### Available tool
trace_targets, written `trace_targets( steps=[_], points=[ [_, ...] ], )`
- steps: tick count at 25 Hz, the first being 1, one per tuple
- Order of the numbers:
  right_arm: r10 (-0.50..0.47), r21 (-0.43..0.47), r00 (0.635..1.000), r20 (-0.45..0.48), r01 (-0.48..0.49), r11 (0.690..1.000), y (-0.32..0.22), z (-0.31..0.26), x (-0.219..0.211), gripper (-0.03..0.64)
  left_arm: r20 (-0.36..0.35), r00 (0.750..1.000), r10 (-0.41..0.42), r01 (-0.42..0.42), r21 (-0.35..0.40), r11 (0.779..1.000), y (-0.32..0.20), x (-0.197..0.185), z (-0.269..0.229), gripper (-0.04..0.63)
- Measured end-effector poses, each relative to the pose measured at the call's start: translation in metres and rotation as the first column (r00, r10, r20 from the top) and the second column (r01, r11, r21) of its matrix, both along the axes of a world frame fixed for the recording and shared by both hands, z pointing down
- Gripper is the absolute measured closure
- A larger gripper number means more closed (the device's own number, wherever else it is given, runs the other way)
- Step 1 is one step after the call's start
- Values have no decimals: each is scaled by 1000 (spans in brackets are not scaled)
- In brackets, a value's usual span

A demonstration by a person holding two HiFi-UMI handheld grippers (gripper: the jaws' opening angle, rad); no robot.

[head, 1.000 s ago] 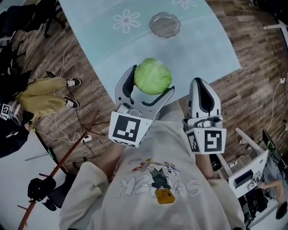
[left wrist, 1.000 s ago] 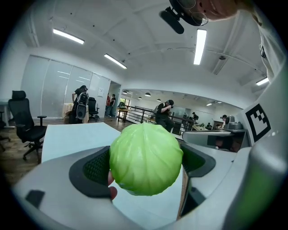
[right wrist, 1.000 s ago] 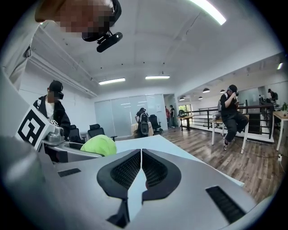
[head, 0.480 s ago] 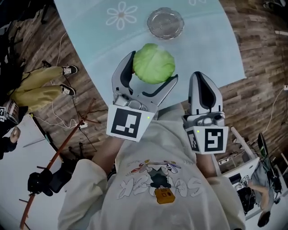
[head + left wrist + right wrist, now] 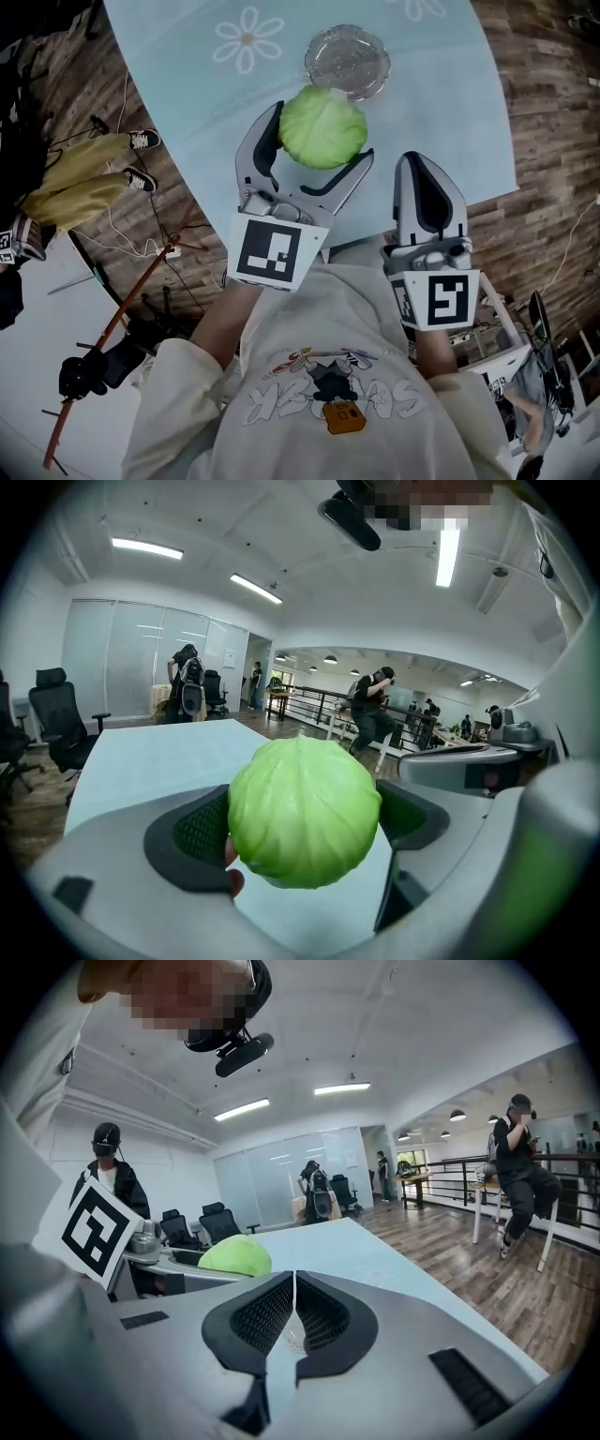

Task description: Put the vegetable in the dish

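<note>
A round green cabbage [image 5: 323, 127] is held above the pale blue table [image 5: 187, 84], with my left gripper [image 5: 317, 142] shut on it. In the left gripper view the cabbage [image 5: 304, 810] fills the space between the two dark pads. A clear glass dish [image 5: 346, 60] stands on the table just beyond the cabbage. My right gripper [image 5: 426, 171] hangs to the right over the table's near edge, shut and holding nothing. In the right gripper view its pads [image 5: 295, 1309] meet and the cabbage [image 5: 234, 1256] shows at the left.
A white flower print [image 5: 247, 42] marks the tablecloth left of the dish. Wooden floor lies on both sides of the table. A seated person's legs and shoes [image 5: 141, 141] are at the left, with cables and a red pole [image 5: 122, 319] below them.
My left gripper has carried the cabbage forward, closer to the glass dish. The right gripper has kept its place beside it, still shut.
</note>
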State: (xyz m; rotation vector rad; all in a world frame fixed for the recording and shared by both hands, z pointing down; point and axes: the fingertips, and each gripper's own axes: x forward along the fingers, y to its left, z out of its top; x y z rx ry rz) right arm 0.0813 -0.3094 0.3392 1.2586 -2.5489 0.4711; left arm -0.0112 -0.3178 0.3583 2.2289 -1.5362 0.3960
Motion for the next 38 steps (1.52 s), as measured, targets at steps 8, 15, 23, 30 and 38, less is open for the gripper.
trace_targets(
  steps=[8,15,23,30,38],
  points=[
    [-42,-41,999,-3,41,998,-36,35,-2,594,13,1000,-6,6,-36,999,-38,7,35,104],
    [-61,-61,998,-16,60,996,-72,60,-2,594,27,1000,-9,11,-85,996,-61,10,70,104],
    [-66,-126,998,-22,63,990,-95,102,2,594,40,999,-7,12,-135,991,-92,13,123,104],
    [-59,-169,998,-23,54,984,-102,118,1,594,49,999,8,0,-169,986,-101,14,148,104],
    [-51,-206,999,-20,45,978,-105,149,0,594,90,995,47,-29,-193,981,-112,17,183,104]
  ],
)
